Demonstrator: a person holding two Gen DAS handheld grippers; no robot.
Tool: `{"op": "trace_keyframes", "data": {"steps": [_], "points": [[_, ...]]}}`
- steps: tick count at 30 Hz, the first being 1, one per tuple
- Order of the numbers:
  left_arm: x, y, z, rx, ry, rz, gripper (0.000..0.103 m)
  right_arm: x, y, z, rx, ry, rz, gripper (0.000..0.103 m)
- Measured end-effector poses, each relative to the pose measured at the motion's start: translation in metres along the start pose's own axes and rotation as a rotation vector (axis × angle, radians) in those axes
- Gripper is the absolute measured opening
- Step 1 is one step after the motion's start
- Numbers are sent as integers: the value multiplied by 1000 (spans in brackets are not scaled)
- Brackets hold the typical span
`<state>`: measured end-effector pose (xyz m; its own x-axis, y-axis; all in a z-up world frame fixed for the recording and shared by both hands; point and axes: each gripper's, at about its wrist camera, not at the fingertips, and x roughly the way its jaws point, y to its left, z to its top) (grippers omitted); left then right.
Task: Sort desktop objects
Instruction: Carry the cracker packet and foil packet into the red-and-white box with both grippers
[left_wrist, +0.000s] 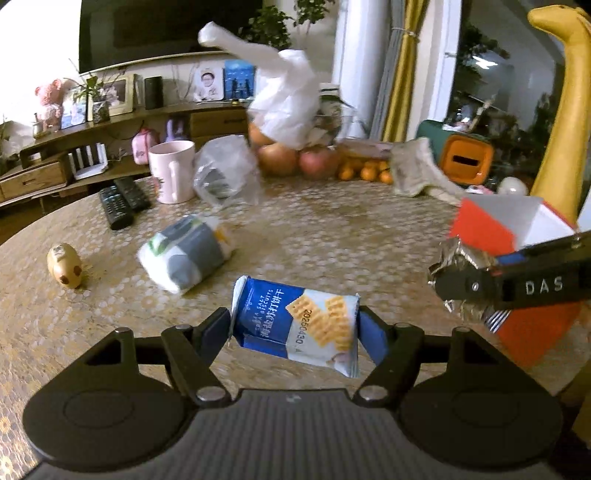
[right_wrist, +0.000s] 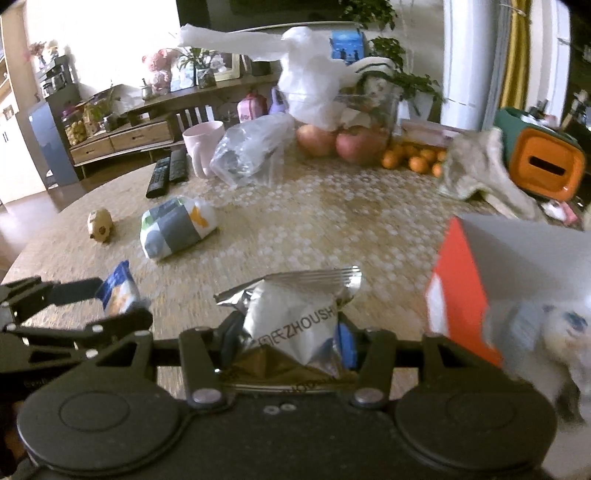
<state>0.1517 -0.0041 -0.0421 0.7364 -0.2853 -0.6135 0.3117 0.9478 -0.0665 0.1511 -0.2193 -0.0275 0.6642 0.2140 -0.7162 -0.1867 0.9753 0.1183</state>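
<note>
Left gripper (left_wrist: 295, 328), low in the left wrist view, pinches a blue biscuit packet (left_wrist: 297, 325) by its two ends, lifted clear of the table (left_wrist: 332, 229). That packet is glossy film, printed with square golden crackers and white lettering, its end seams crimped flat. Right gripper (right_wrist: 286, 339) clamps a crumpled silver foil pouch (right_wrist: 295, 317) with dark print, at the bottom centre of the right wrist view. Just right of both stands an open red-and-white cardboard box (left_wrist: 491, 229), held tilted at the frame's right edge. Mid-left on the pebbled, beige table lies a soft grey-and-white wrapped pack (left_wrist: 184, 254), with a small wooden pig figure (left_wrist: 64, 264) farther left. Behind them sit a pale pink mug (left_wrist: 171, 170), two black remote controls (left_wrist: 122, 201), a clear plastic bag (left_wrist: 225, 173), apples (left_wrist: 295, 158) and small oranges (left_wrist: 365, 173).
</note>
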Motion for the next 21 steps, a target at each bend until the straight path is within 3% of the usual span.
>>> {"op": "trace_keyframes", "data": {"steps": [13,21], "points": [[-48,-85,13,72,-40,-98,73,-90,-46,-34,73,-66,-32,51],[-55,-144,27,148,-66,-171,73,-123,-88,-43,120,-103,-86,51]]}}
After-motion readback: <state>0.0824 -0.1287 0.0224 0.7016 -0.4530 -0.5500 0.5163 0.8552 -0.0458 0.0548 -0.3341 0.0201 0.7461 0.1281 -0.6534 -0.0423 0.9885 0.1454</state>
